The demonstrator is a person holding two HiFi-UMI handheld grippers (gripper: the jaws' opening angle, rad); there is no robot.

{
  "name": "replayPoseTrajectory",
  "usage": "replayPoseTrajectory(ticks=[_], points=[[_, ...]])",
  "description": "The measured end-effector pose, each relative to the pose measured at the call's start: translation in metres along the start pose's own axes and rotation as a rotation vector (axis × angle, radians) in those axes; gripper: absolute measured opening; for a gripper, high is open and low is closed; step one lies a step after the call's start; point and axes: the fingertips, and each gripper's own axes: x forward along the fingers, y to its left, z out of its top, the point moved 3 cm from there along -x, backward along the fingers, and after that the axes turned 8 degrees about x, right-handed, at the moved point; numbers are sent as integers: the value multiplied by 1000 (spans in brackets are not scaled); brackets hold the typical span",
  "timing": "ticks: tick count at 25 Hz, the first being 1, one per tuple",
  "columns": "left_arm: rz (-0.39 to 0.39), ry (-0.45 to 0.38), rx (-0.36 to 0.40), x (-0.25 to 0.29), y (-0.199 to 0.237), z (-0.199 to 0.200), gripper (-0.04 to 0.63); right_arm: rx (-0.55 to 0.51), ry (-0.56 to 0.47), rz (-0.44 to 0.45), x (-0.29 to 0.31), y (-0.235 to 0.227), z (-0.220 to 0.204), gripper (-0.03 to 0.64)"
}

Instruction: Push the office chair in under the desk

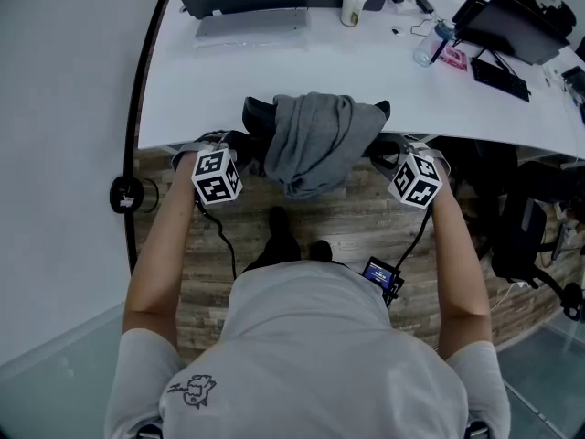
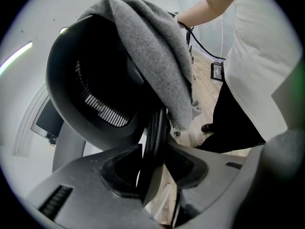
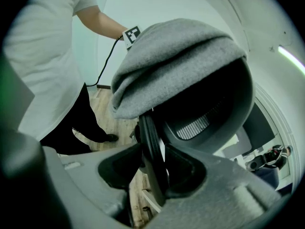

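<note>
Two grippers flank the office chair (image 1: 260, 117). Its black backrest stands at the near edge of the white desk (image 1: 274, 71), its top overlapping that edge, and a grey garment (image 1: 315, 144) is draped over it. At the left, the desk's curved end runs close along a pale wall (image 1: 64, 99), with little room on that side. Open wood-plank floor (image 1: 356, 231) lies between the backrest and the person's feet. At the right, a second dark chair (image 1: 526, 218) sits by the same edge, apart from the first.

Toward the desk's far edge lie a laptop (image 1: 247, 7) and a paper cup (image 1: 354, 5). A clear bottle (image 1: 430, 46) and a black keyboard (image 1: 500, 78) lie nearer the right end.

The left gripper (image 1: 239, 146) reaches the backrest's left side on an outstretched forearm, pointing steeply down. Its own view shows the jaws parted around the backrest's black rim (image 2: 155, 128), with light between one pad and the rim, so nothing is clamped. The right gripper (image 1: 388, 149) mirrors it at the right side. Its jaws also stand apart with the rim (image 3: 151, 147) between them and a gap on one side.
</note>
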Motion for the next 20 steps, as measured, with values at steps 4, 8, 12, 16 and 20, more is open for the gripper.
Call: replayPoseTrajectory(ticks=[4, 8, 12, 16, 20], points=[[49, 4, -2, -11, 0, 0, 146, -23, -35, -33, -16, -3, 13, 152], [149, -90, -97, -49, 12, 14, 146, 13, -116, -95, -46, -6, 31, 152], [282, -270, -250, -91, 20, 42, 146, 139, -202, -173, -71, -5, 43, 141], [384, -455, -418, -121, 18, 67, 143, 265, -336, -197, -87, 11, 53, 97], [484, -597, -533, -141, 9, 84, 111, 348, -457, -254, -100, 29, 59, 26]])
